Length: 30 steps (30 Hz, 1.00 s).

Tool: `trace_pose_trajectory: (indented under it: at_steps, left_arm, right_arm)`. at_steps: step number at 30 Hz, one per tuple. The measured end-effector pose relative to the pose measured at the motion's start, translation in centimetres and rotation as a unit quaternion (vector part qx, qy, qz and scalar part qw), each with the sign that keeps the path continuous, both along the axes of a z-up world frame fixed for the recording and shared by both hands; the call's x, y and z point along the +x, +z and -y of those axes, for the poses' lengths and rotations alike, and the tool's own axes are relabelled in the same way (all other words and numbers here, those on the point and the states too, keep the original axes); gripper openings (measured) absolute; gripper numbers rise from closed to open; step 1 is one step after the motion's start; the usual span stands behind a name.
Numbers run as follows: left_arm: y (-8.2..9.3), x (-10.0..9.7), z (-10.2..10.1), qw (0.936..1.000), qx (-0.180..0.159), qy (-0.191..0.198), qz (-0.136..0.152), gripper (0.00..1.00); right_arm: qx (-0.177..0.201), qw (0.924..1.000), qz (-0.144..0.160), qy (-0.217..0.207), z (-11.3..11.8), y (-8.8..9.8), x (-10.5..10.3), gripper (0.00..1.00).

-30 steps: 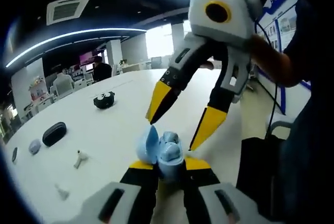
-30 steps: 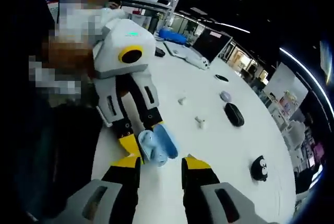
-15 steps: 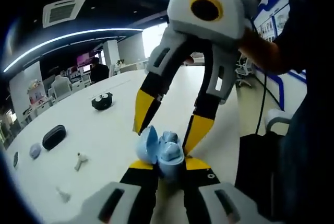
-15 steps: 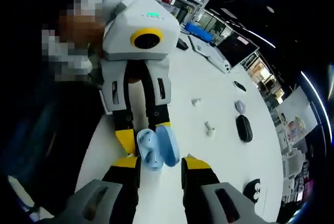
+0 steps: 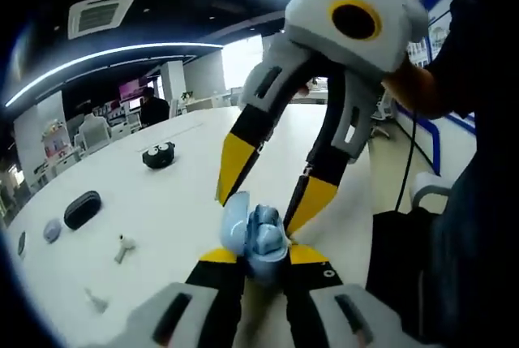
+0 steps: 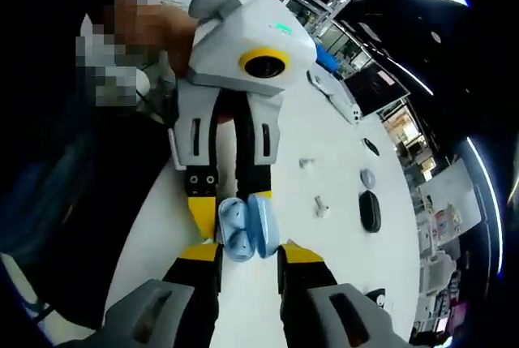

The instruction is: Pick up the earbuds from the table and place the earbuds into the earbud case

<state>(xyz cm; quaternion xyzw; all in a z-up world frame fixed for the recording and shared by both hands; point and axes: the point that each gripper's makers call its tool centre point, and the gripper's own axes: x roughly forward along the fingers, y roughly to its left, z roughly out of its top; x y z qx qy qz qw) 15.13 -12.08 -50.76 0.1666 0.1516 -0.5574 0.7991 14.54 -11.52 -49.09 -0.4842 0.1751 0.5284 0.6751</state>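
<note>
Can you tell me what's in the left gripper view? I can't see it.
A light blue earbud case, lid open, is clamped in the left gripper, with the right gripper open around it from above. Two white earbuds lie apart on the white table.

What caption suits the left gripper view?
Left gripper holds an open blue earbud case while the right gripper straddles it.

Open blue earbud case (image 5: 255, 238) between left gripper (image 5: 253, 257) fingers, right gripper (image 5: 268, 194) above
</note>
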Motion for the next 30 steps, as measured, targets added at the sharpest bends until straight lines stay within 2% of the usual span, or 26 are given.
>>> trace_pose_trajectory:
  at_steps: [11,13,15,21,25,30]
  left_arm:
    - [0.0,0.0,0.0,0.9999,-0.004,0.006,-0.009,0.2]
    - [0.0,0.0,0.0,1.0,-0.002,0.004,-0.006,0.2]
    - [0.0,0.0,0.0,1.0,0.001,0.001,-0.002,0.2]
    - [0.0,-0.1,0.1,1.0,0.005,-0.004,0.003,0.2]
    - [0.1,-0.3,0.3,0.9998,0.009,-0.013,0.008,0.19]
    - [0.0,-0.2,0.1,0.9999,0.007,-0.013,0.005,0.19]
  right_arm:
    - [0.006,0.9998,0.02,-0.006,0.9,0.7,-0.3,0.19]
    - [0.023,0.9996,0.001,-0.016,0.8,0.7,-0.3,0.2]
    - [0.04,0.999,-0.013,-0.016,0.5,0.9,0.0,0.26]
    - [0.022,0.9994,-0.024,0.011,-0.5,0.4,0.2,0.31]
    - [-0.005,0.9985,-0.037,0.041,-1.1,-0.1,0.0,0.3]
    - [-0.021,0.9976,-0.04,0.052,-1.3,-0.2,0.1,0.29]
